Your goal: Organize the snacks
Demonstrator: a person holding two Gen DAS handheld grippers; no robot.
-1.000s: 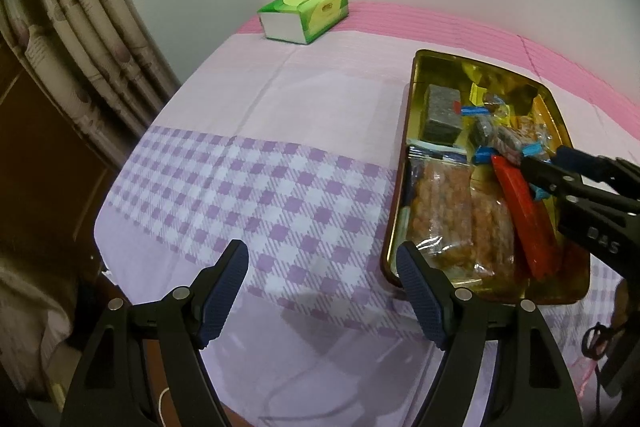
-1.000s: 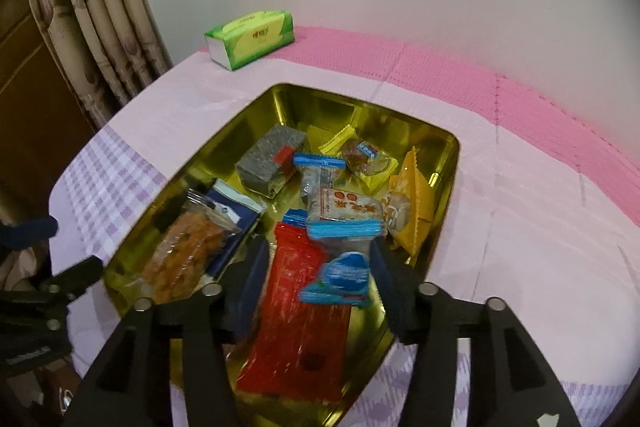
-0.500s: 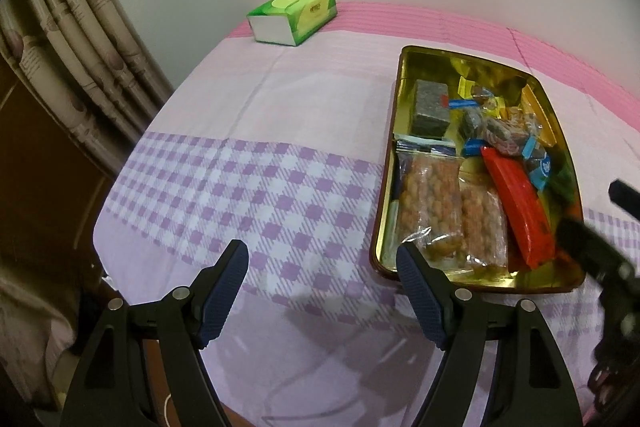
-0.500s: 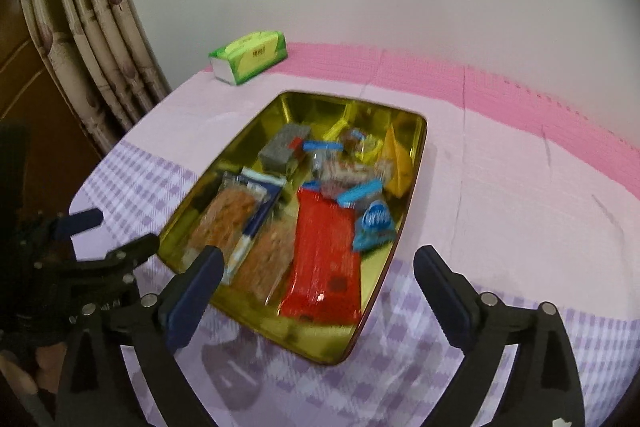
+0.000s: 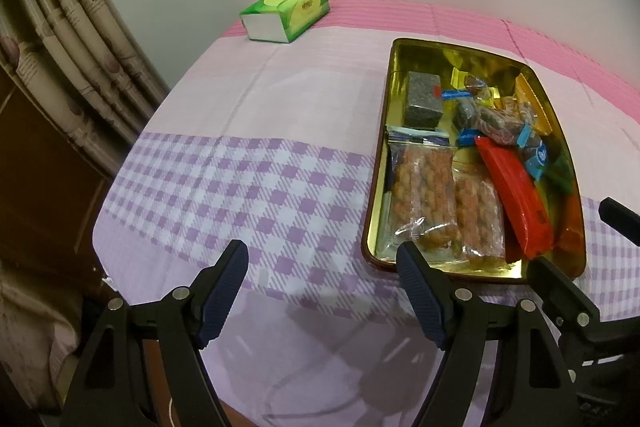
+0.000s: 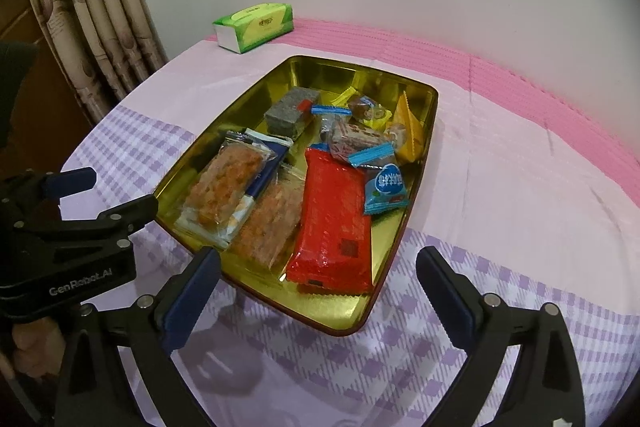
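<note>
Left gripper (image 5: 322, 281) hovering wide open over checked tablecloth (image 5: 224, 187), empty. Gold tray (image 5: 382, 187) just right, packed with snacks; red packet (image 5: 514, 199) beside orange crackers (image 5: 422, 195). Green tissue box (image 5: 286, 11) far back.

Black gripper (image 6: 318, 285) frames, blue ribbed pads (image 6: 192, 297), silver screws.

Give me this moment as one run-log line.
left hand-held gripper: open, empty | right hand-held gripper: open, empty | snacks: in gold tray | red packet: in tray | tissue box: far corner
</note>
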